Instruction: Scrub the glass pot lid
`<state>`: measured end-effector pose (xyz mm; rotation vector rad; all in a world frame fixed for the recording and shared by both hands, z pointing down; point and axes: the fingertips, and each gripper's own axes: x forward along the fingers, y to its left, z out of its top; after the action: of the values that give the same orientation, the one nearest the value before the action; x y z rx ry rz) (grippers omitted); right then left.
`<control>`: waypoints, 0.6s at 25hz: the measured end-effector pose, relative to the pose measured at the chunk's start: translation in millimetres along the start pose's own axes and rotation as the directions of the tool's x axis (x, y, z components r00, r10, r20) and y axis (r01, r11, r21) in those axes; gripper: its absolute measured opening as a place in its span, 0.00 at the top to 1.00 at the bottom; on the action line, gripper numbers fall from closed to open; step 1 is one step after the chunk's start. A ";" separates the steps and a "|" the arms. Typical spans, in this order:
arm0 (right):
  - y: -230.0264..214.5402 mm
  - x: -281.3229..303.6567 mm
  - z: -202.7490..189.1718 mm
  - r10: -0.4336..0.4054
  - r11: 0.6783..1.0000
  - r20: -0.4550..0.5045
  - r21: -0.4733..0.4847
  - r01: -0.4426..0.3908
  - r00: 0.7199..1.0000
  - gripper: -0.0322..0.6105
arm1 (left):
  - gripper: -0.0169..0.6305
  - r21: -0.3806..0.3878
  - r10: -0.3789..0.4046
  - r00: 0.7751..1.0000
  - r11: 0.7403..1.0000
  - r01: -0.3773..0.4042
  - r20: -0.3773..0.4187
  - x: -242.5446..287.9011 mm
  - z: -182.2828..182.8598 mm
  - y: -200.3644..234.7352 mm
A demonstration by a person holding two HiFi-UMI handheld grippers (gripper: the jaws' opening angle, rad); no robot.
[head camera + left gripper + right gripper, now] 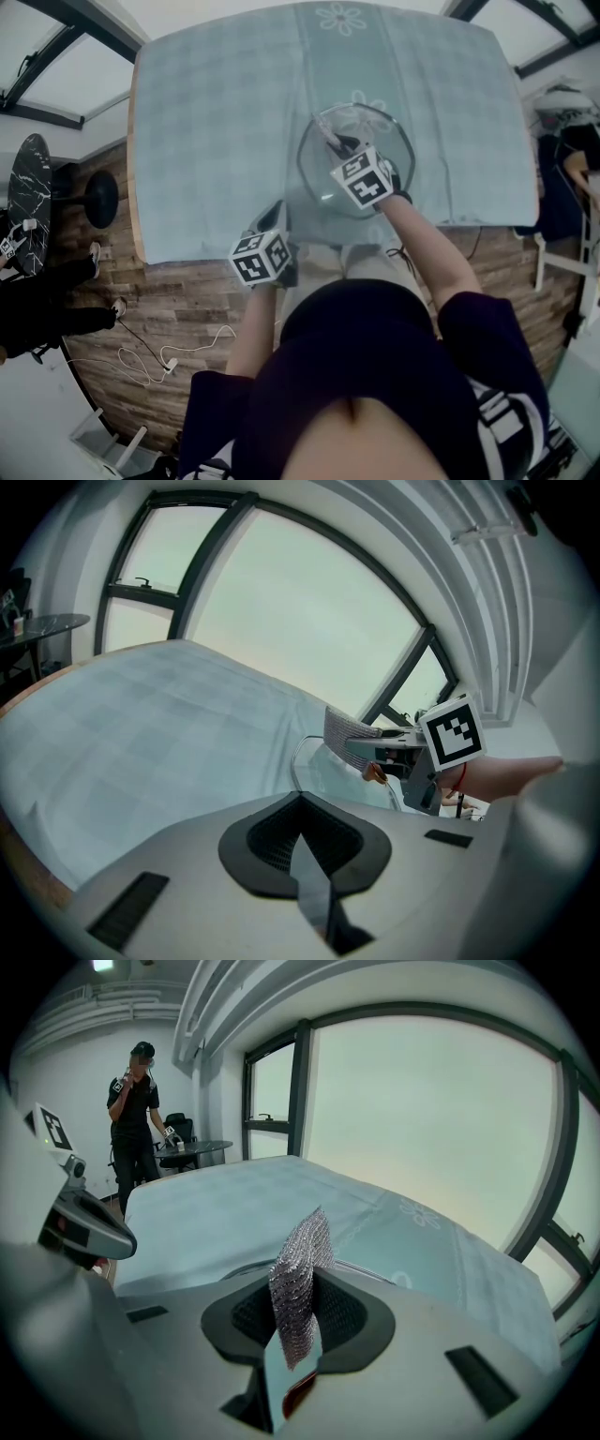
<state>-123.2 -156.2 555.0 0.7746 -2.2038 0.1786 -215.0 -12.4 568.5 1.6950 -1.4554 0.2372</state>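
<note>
The round glass pot lid lies on the pale blue tablecloth near the table's front edge. My right gripper hovers over it, shut on a silver mesh scrubbing cloth that sticks up from between the jaws; in the head view the cloth hangs over the lid's left part. My left gripper is at the table's front edge, left of the lid and apart from it, shut with nothing in it. In the left gripper view its shut jaws face the lid and the cloth.
The table bears only the cloth with flower prints. A small dark round table and a stool stand on the left, and cables lie on the wooden floor. A person in black stands at the back of the room.
</note>
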 end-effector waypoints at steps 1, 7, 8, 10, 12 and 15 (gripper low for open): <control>3.4 -1.3 -0.8 0.002 1.000 0.000 -0.011 -0.002 1.000 0.82 | 0.97 -0.002 -0.002 1.000 1.000 0.002 -0.002 -0.5 -1.1 -0.3; 20.7 -8.9 -4.9 0.029 0.998 0.011 -0.047 -0.028 1.000 0.82 | 0.97 -0.011 -0.008 1.000 1.000 0.008 -0.007 -2.9 -7.5 -1.4; 24.0 -10.2 -4.8 0.035 0.998 0.014 -0.056 -0.034 0.999 0.82 | 0.97 -0.011 -0.010 1.000 1.000 0.010 -0.008 -3.6 -8.1 -1.7; 31.1 -13.1 -6.3 0.048 0.997 0.013 -0.068 -0.047 0.999 0.82 | 0.97 -0.011 -0.014 1.000 1.000 0.014 -0.009 -4.8 -9.6 -2.5; 38.5 -16.0 -9.5 0.058 0.996 0.009 -0.072 -0.057 0.998 0.82 | 0.97 -0.012 -0.019 1.000 1.000 0.019 -0.011 -5.6 -11.9 -3.3; 50.1 -19.1 -15.4 0.076 0.994 0.008 -0.076 -0.075 0.997 0.82 | 0.97 -0.009 -0.020 1.000 1.000 0.020 -0.012 -6.0 -14.0 -4.0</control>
<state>-132.8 -101.3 557.7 0.6530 -2.2384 0.1279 -208.0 1.5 571.3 1.6975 -1.4279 0.2286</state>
